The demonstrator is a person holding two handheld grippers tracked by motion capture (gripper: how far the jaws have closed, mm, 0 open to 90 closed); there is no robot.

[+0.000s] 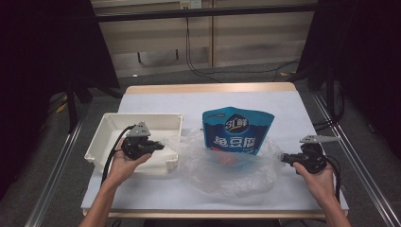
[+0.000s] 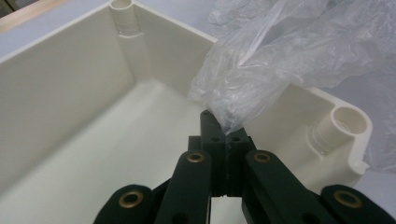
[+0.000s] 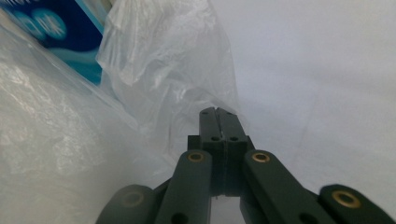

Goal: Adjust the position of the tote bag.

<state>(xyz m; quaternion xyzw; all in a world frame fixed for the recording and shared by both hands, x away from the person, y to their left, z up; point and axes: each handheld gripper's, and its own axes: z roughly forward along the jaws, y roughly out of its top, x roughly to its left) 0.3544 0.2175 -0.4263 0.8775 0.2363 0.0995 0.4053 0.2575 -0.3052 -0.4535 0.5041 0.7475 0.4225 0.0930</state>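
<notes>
Clear plastic bag (image 1: 227, 170) lies mid-table around the blue pouch (image 1: 238, 130), stretched between my left gripper (image 1: 158, 146), jaws clamped on its edge over the white tray (image 1: 106, 135), and my right gripper (image 1: 285, 158), likewise pinching it.

A lab-like recording bay; black curtains (image 1: 42, 71) flank a covered table (image 1: 283, 104); cables (image 1: 198, 66) trail over bare floor (image 1: 161, 78).

White-covered table (image 1: 156, 194) bears cream tray (image 1: 109, 124) and clear plastic bag (image 1: 227, 175).
</notes>
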